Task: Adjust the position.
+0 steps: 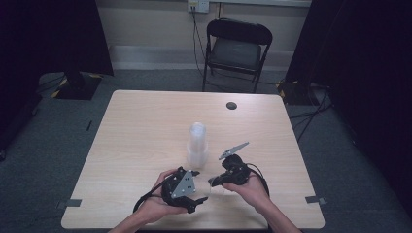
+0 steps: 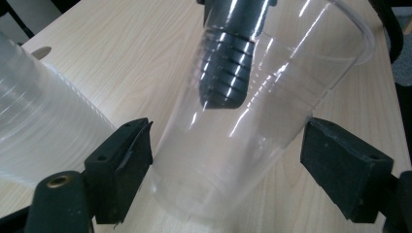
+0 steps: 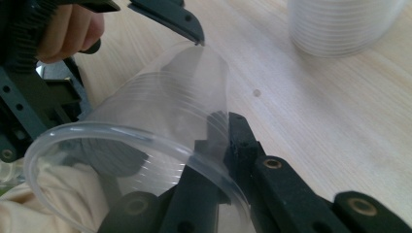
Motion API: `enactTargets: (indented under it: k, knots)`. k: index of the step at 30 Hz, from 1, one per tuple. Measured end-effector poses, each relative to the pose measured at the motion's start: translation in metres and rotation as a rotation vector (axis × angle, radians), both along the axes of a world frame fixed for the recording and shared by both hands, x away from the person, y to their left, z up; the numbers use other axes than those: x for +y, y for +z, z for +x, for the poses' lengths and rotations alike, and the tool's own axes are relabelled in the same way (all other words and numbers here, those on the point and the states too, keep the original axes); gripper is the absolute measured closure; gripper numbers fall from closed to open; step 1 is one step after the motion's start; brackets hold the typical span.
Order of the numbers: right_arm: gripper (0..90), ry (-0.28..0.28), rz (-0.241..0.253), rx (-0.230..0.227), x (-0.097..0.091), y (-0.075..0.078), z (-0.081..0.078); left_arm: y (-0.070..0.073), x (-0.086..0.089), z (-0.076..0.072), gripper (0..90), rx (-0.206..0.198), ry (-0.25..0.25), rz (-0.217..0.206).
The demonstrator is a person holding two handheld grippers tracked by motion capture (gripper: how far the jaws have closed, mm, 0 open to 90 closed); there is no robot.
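Mid-handover: single clear plastic cup [image 3: 160, 126] clamped at rim wall by right tongs [image 3: 221, 141], at 6 o'clock from tall clear cup stack [image 1: 197, 144] on pale wood table [image 1: 141, 126]. Left tongs [image 2: 226, 160] apart around cup base, not pressing. Next, probably: pull clear, set down upright.

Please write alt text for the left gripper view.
A clear plastic cup lies tilted between the left gripper's open black jaws, with one ridged black jaw of the right gripper reaching inside it. A stack of clear plastic cups stands at left on the light wooden table.
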State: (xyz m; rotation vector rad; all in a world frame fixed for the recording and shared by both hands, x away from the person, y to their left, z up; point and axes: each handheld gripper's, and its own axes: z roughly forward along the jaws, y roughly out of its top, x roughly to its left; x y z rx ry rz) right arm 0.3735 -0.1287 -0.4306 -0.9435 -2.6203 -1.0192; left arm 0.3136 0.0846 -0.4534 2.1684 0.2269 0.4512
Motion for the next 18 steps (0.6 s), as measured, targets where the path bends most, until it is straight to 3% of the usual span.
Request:
enactTargets:
  k: [7,9,18]
  knots:
    - [90.0,0.012,-0.009,0.008,0.010,0.001,0.003,-0.002,-0.005,0.002,19.7,-0.010,0.008,0.005]
    - [90.0,0.007,-0.007,0.023,0.011,0.000,0.005,-0.002,-0.007,0.002,20.7,-0.035,-0.005,0.001]
    - [89.3,0.010,-0.025,0.046,0.021,-0.001,0.007,0.002,-0.011,-0.004,21.8,-0.074,-0.031,-0.013]
